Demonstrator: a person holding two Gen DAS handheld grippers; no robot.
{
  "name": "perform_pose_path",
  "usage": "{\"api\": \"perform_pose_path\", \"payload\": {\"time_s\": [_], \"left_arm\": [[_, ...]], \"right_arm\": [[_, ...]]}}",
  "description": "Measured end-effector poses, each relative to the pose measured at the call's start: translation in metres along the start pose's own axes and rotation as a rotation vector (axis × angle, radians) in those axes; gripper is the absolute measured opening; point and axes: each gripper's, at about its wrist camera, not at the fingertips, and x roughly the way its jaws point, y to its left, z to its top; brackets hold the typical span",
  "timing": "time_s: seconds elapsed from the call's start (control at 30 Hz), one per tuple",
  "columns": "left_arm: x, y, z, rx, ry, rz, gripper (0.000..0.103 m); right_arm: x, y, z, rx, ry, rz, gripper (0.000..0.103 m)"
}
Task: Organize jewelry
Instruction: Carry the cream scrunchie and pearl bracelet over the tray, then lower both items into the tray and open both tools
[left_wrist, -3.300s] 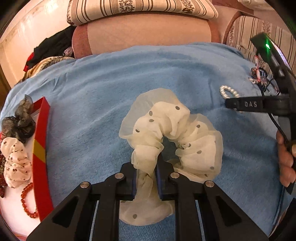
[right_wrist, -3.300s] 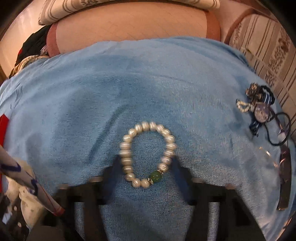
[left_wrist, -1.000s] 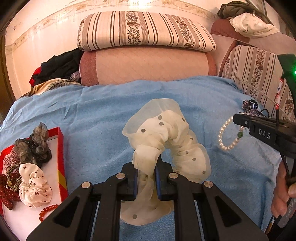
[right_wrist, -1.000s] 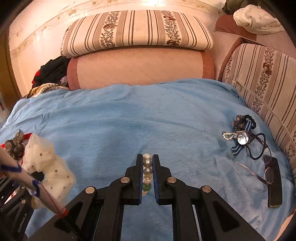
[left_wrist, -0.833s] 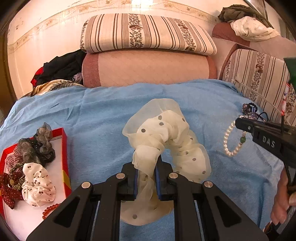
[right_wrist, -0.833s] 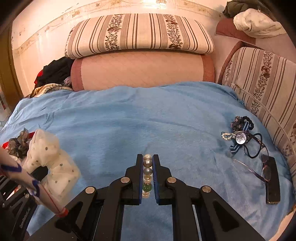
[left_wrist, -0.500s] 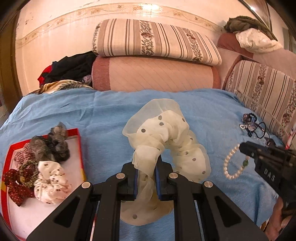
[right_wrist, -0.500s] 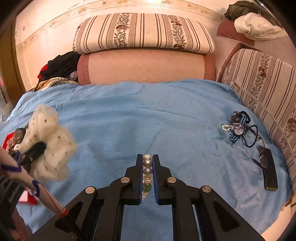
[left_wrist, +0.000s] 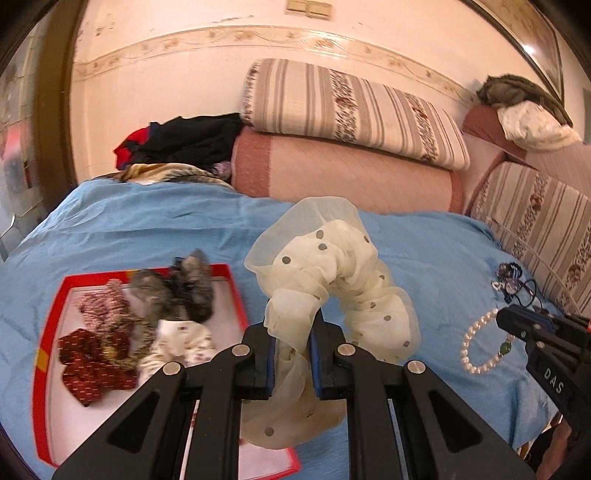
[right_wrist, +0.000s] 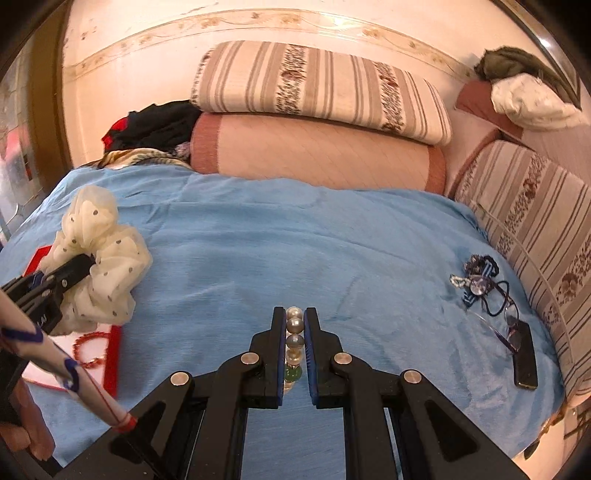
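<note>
My left gripper (left_wrist: 291, 332) is shut on a cream polka-dot scrunchie (left_wrist: 332, 266) and holds it in the air, over the right edge of a red-rimmed tray (left_wrist: 236, 295). The tray lies on the blue blanket and holds several scrunchies (left_wrist: 162, 314). My right gripper (right_wrist: 294, 325) is shut on a pearl bracelet (right_wrist: 294, 341) with a green bead, lifted above the blanket. The bracelet also shows in the left wrist view (left_wrist: 480, 343), hanging from the right gripper (left_wrist: 517, 325). In the right wrist view the scrunchie (right_wrist: 99, 258) and left gripper (right_wrist: 66, 273) are at the left.
A small pile of hair ties and trinkets (right_wrist: 476, 277), glasses (right_wrist: 506, 325) and a dark phone (right_wrist: 524, 358) lie at the blanket's right side. Striped cushions (right_wrist: 317, 85) and a pink bolster (right_wrist: 314, 151) stand behind. A red bead bracelet (right_wrist: 92, 347) lies in the tray.
Both grippers have lifted and moved left with their loads. The scrunchie now hangs over the tray's right edge, and the bracelet has followed to the left.
</note>
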Motion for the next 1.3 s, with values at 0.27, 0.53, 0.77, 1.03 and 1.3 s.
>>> {"api": "perform_pose_path", "payload": {"time_s": [0.27, 0.53, 0.77, 1.03, 1.3], "left_arm": [[-0.034, 0.047, 0.006, -0.077, -0.057, 0.051, 0.014], [-0.066, 0.098, -0.002, -0.161, -0.082, 0.129, 0.014], [-0.076, 0.146, -0.021, -0.232, -0.048, 0.19, 0.014], [-0.071, 0.174, -0.034, -0.258, 0.007, 0.221, 0.014], [-0.049, 0.177, -0.044, -0.244, 0.096, 0.238, 0.014]], "right_arm": [[-0.017, 0.041, 0.002, -0.063, -0.021, 0.049, 0.01], [-0.031, 0.081, 0.004, -0.123, -0.034, 0.131, 0.01], [-0.042, 0.121, 0.009, -0.168, -0.042, 0.243, 0.01], [-0.038, 0.168, 0.002, -0.217, -0.011, 0.339, 0.01], [-0.017, 0.208, -0.015, -0.274, 0.049, 0.377, 0.01]]}}
